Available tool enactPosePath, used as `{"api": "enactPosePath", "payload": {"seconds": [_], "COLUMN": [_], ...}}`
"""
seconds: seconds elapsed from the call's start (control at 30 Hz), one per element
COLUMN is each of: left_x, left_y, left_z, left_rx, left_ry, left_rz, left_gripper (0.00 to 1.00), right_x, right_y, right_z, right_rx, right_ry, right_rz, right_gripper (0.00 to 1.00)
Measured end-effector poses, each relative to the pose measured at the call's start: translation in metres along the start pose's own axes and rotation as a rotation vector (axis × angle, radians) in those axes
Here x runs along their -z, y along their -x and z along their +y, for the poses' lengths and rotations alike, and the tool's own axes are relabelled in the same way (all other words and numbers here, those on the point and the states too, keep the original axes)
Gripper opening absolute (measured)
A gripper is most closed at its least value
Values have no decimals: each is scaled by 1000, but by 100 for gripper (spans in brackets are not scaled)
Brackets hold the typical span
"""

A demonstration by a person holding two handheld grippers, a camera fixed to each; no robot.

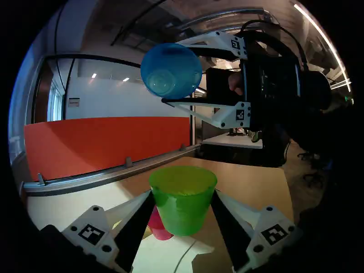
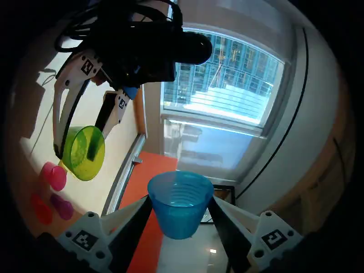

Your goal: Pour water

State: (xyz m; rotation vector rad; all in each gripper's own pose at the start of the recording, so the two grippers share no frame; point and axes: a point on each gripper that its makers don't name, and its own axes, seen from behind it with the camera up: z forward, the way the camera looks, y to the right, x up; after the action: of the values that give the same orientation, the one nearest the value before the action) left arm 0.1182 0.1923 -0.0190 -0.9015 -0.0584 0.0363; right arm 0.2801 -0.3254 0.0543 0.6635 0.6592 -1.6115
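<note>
- The left gripper [image 1: 182, 194] has its two fingers closed part-way onto the sides of a green cup [image 1: 183, 207]. It holds the cup upright, clear of the pale table [image 1: 255, 182].
- The right gripper [image 2: 179, 199] grips a blue cup [image 2: 179, 214] the same way, one finger pressing on each side.
- In the left gripper view the blue cup hangs above the green one and a little beyond it. It is turned onto its side, so the tipping that pouring needs looks already made.
- The right gripper view agrees: the table runs up its left edge, so that gripper is rolled over. The green cup sits lower, with its open mouth in sight.
- No stream shows between the cups. The inside of the blue cup shows only its ribbed wall, and I cannot make out any water in either cup.
- My judgement is that the pour is at its tipped stage or just past it. Whether any water has crossed, I cannot tell.
- What seems left is to turn the blue cup upright and set both cups down.
- Some pink cups [image 2: 54, 176] stand on the table, well apart from the two held cups, and look untouched.
</note>
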Motion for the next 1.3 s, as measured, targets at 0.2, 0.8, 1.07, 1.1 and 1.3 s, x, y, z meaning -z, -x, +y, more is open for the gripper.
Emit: {"api": "enactPosePath", "payload": {"seconds": [0.2, 0.8, 1.07, 1.1, 1.3], "left_x": [1, 1, 1, 1, 1], "left_y": [-2, -4, -5, -5, -6], "left_z": [-1, 0, -1, -1, 0], "left_rx": [-3, -11, -15, -15, -18], "left_ry": [-3, -6, -11, -11, -14], "left_rz": [-1, -1, -3, -2, -2], "left_gripper": [82, 82, 82, 82, 82], "right_x": [4, 26, 36, 37, 40], "right_y": [6, -11, -30, -32, -44], "right_z": [-1, -12, -8, -8, -11], "right_rx": [-105, -736, -1007, -1045, -1270], "right_ry": [-11, -70, -104, -110, -162], "right_rz": [3, 70, 106, 108, 112], "right_gripper": [88, 88, 88, 88, 88]}}
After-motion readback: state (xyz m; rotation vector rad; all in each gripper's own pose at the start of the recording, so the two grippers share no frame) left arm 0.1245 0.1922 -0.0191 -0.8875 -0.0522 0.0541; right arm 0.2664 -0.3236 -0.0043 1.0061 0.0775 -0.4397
